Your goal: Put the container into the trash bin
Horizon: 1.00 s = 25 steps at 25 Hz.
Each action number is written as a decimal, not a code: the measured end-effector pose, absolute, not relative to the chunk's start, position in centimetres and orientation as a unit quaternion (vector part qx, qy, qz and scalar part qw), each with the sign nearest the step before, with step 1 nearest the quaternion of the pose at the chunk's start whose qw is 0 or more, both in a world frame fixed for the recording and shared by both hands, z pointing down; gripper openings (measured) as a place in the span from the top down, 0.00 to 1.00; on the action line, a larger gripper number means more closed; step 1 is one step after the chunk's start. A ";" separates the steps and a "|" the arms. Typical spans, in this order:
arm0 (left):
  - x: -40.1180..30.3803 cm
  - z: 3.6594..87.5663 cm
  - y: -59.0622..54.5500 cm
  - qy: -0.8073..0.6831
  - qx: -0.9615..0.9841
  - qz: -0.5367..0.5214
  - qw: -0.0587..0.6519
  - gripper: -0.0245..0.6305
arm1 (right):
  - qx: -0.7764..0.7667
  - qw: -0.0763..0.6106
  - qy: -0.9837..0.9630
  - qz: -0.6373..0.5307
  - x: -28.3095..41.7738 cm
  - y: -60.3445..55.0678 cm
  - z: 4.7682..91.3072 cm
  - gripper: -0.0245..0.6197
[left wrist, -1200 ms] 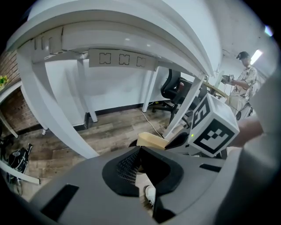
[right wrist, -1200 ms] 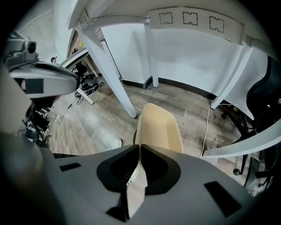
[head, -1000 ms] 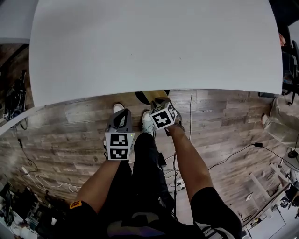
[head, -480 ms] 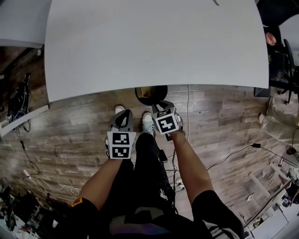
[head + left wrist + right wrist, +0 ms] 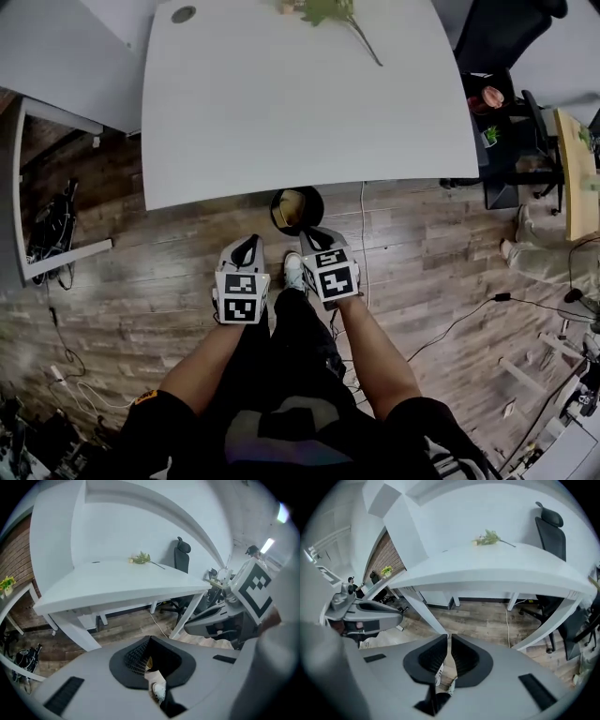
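The left tongs are hanging low over the wooden floor, just left of and short of the bin. In the left gripper view their jaws are pressing together at the tip, with nothing between them. Beyond them the mesh wall of the bin is showing, with a tan piece inside it. The bin is standing on the floor, partly under the near edge of the white worktop. That tan thing, seemingly the container, is lying inside it. A white shoe is resting on the floor just short of the bin, between the two tongs. The right tongs are hovering just short of the bin, slightly to its right. In the right gripper view their jaws are sitting narrow, with only a thin slit between them at the tip, and they are gripping nothing. A green sprig is lying on the worktop, well beyond the bin. A black chair is standing far beyond the bin, to its right.
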<state>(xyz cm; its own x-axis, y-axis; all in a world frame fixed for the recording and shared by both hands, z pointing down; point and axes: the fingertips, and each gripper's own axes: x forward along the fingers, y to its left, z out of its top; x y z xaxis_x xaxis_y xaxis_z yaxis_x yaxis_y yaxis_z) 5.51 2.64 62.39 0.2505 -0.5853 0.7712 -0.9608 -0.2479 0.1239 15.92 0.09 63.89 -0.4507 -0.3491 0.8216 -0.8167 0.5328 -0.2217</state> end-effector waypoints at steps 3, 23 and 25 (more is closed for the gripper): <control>5.4 59.4 2.3 -0.531 0.735 0.295 0.301 0.95 | 0.374 0.367 -0.801 0.290 15.3 0.0 59.9 0.91; 6.5 39.3 -0.5 -0.539 0.798 0.195 0.189 0.95 | 0.412 0.251 -0.856 0.185 13.5 -0.6 38.8 0.94; 6.5 38.4 -0.4 -0.541 0.800 0.188 0.181 0.95 | 0.415 0.240 -0.859 0.179 13.6 -0.6 37.6 0.94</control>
<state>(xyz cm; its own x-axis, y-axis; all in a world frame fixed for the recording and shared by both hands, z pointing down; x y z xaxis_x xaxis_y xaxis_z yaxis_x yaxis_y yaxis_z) 6.45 -0.45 38.38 0.3438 -0.7972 0.4962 -0.9331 -0.3494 0.0851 13.59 -0.58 37.57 -0.5410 -0.6271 0.5603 -0.7986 0.5919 -0.1086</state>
